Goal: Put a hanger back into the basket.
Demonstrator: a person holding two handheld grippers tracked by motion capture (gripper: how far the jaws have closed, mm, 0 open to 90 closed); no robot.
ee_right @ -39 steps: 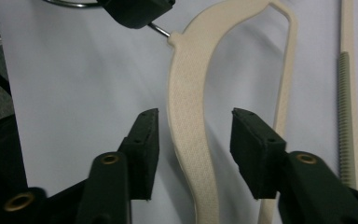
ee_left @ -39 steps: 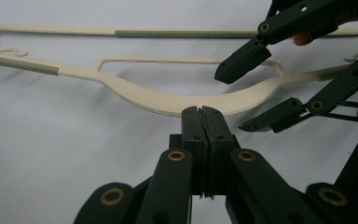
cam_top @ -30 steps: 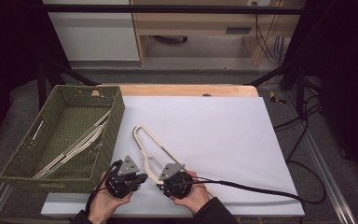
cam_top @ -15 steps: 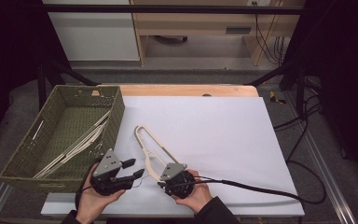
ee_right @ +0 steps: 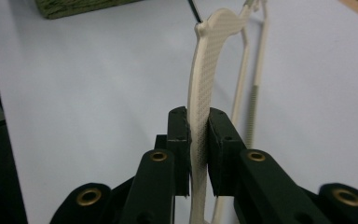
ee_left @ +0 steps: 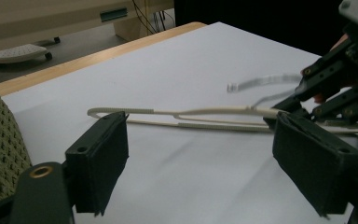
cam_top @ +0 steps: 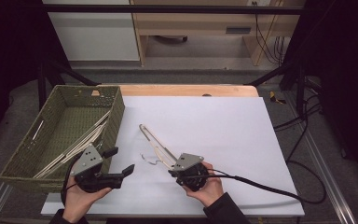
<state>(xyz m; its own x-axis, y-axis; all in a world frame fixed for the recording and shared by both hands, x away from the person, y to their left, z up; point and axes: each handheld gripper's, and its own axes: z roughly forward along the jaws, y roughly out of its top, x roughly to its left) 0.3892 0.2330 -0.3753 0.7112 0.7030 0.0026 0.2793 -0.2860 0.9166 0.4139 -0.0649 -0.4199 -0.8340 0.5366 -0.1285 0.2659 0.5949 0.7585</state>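
A cream plastic clothes hanger (cam_top: 158,145) with a metal hook lies tilted over the white table top (cam_top: 223,126). My right gripper (cam_top: 173,169) is shut on the hanger's arm (ee_right: 205,79), its pads (ee_right: 179,140) pressing both sides; its jaws have just been closing tighter. My left gripper (cam_top: 121,161) hovers to the left near the basket, open, its jaws having just been opening, with nothing between them. In the left gripper view the hanger (ee_left: 200,112) runs across beyond the wide-apart jaws (ee_left: 209,158), held at the right by the other gripper (ee_left: 326,88).
A green woven basket (cam_top: 116,116) stands on the table's left side with several cream hangers (cam_top: 74,149) inside. The right gripper's black cable (cam_top: 261,186) trails across the front right. A wooden edge (cam_top: 186,89) runs along the back.
The left gripper let go of the hanger, opened wide and moved left and up toward the basket. The right gripper lifted its end, and the hanger swung over to stand more on edge.
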